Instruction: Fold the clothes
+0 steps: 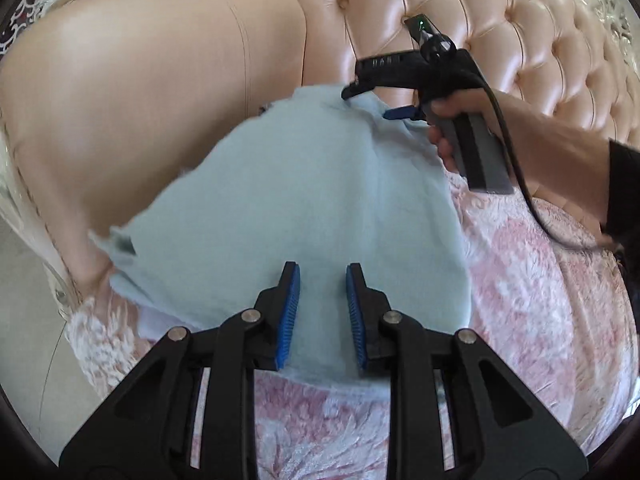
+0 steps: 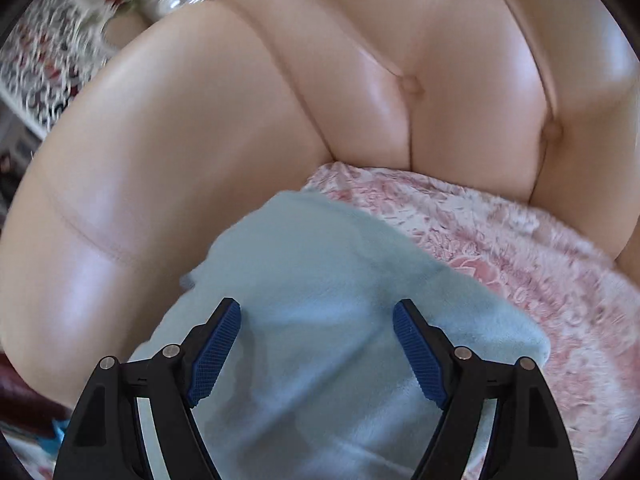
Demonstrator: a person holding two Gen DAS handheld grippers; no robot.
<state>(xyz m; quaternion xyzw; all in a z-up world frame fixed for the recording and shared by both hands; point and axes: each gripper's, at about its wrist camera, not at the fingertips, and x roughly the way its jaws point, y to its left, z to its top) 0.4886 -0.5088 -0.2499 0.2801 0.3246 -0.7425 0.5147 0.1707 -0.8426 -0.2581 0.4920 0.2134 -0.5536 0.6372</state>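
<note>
**Both grippers over the blue cloth on the sofa seat**

Closest to the lens in the left wrist view is the left gripper [image 1: 323, 276], blue pads apart with nothing between them, hovering over the near part of the light blue garment [image 1: 304, 208]. It's soft and fleecy, and lies spread on a pink patterned blanket [image 1: 540, 288] covering the seat of a tufted leather sofa [image 1: 500, 32]. Its long axis runs from the near side up toward the backrest, and its left edge rides up against the padded armrest [image 1: 120, 112].

The right gripper [image 2: 317, 309] is at the far end, by the backrest, held pistol-style in a hand [image 1: 460, 120] with a dark sleeve [image 1: 624, 184]. Its fingers are spread wide above the cloth; whether the tips touch the fabric is hard to say, it's blurry there.
</note>
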